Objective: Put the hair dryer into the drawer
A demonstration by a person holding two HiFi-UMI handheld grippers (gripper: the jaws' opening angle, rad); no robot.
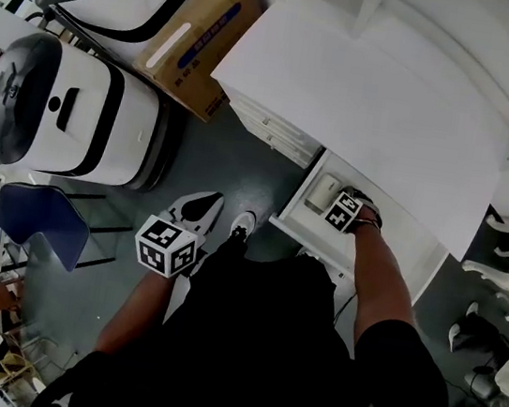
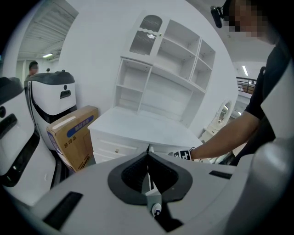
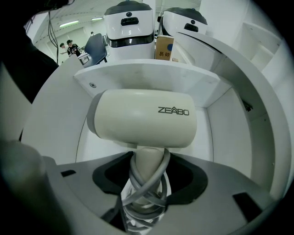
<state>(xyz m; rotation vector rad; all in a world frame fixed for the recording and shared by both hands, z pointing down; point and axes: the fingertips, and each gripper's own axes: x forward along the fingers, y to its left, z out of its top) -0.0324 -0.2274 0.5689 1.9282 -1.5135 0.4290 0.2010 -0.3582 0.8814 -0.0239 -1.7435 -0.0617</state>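
Your right claw (image 3: 146,195) clamps the dryer (image 3: 142,120) by its cord-wrapped handle (image 3: 148,167), probably the surest hold since the light, rigid head looks slick; your left claw (image 2: 148,176) is closed and empty.

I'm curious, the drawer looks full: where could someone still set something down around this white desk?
The desk top is bare, between the shelves behind and the open drawer in front. The drawer is crowded: the hair dryer, held by the right gripper, fills most of it. Left of the desk, a cardboard box and white machines crowd the floor.
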